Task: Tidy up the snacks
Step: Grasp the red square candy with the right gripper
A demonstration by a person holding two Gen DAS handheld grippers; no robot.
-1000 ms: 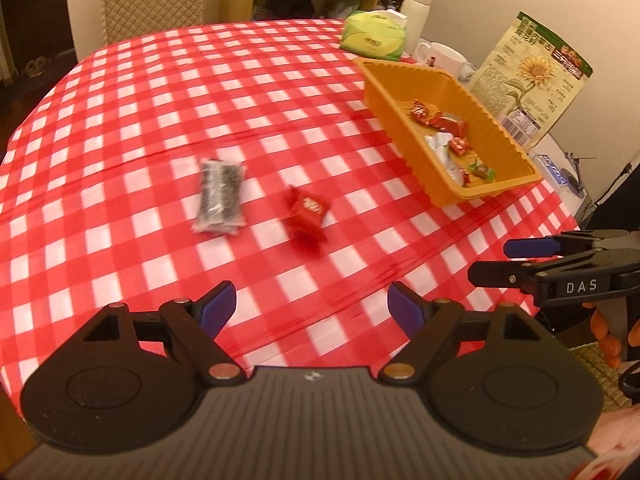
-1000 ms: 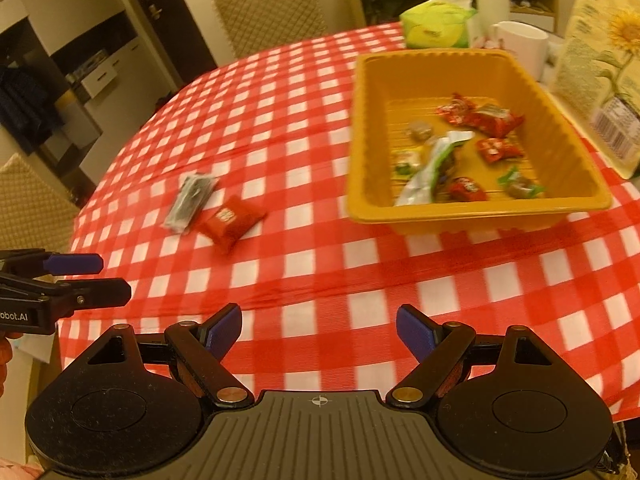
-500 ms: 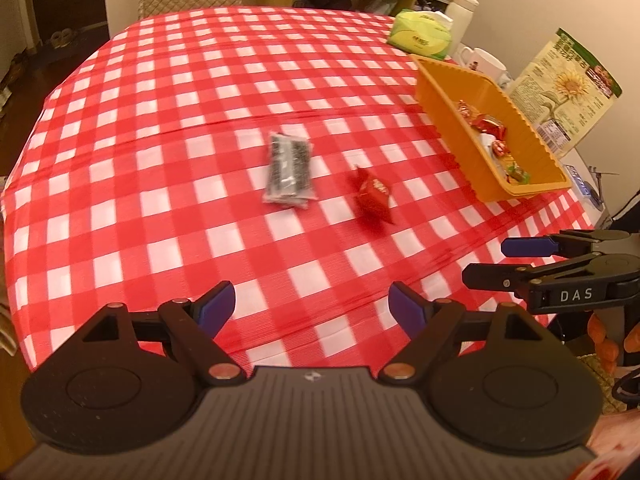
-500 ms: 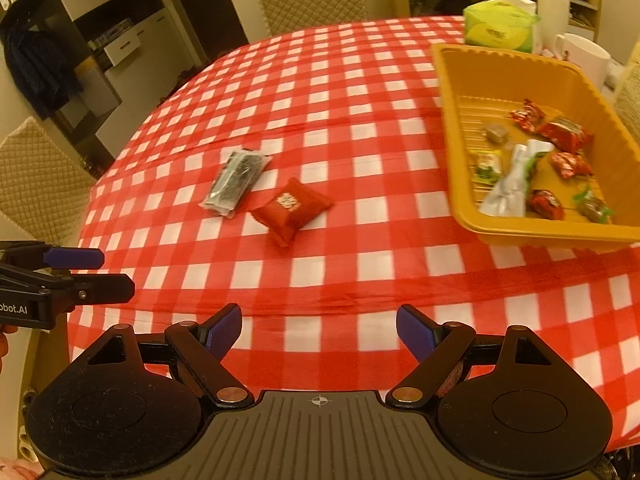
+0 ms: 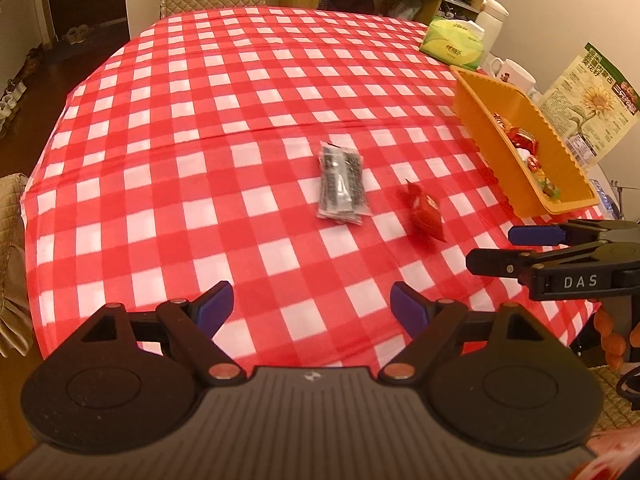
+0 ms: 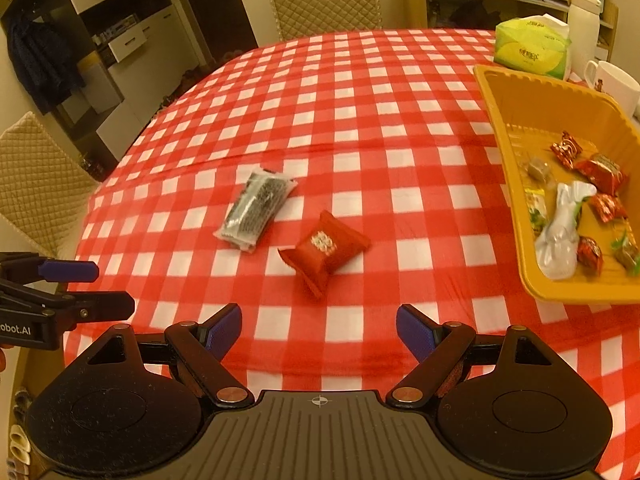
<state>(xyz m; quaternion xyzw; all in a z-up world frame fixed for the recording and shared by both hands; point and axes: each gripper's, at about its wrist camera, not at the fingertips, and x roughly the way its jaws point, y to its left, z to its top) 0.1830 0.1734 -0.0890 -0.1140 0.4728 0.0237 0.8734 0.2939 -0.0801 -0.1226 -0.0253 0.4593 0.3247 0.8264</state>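
Lying flat on the red-and-white checked bench (image 6: 360, 120) are two loose snacks: a grey transparent packet (image 6: 256, 210) (image 5: 341, 184) and a red pillow-shaped packet (image 6: 325, 250) (image 5: 424, 212). In the right wrist view the grey packet's long axis runs from near-left to far-right, and the red packet, just beside it on the right, points the same slanted way with its label up. In the left wrist view the grey packet runs almost straight from near to far.

The orange tray (image 6: 520, 120) (image 5: 484, 120) stands at the right, well apart from both packets, with several wrapped candies (image 6: 600, 170) and a white wrapper (image 6: 560, 236) inside. Behind it are a green tissue pack (image 6: 530, 48), a white mug (image 6: 612, 84) and a white bottle (image 6: 583, 28).

The left claw (image 5: 311, 306) (image 6: 92, 288) and the right claw (image 6: 319, 332) (image 5: 512, 246) are both spread wide and hold nothing, hovering over the near edge.

Compared with half a second ago, both views have turned left: the tray sits further right in the frame and the two packets nearer the centre.
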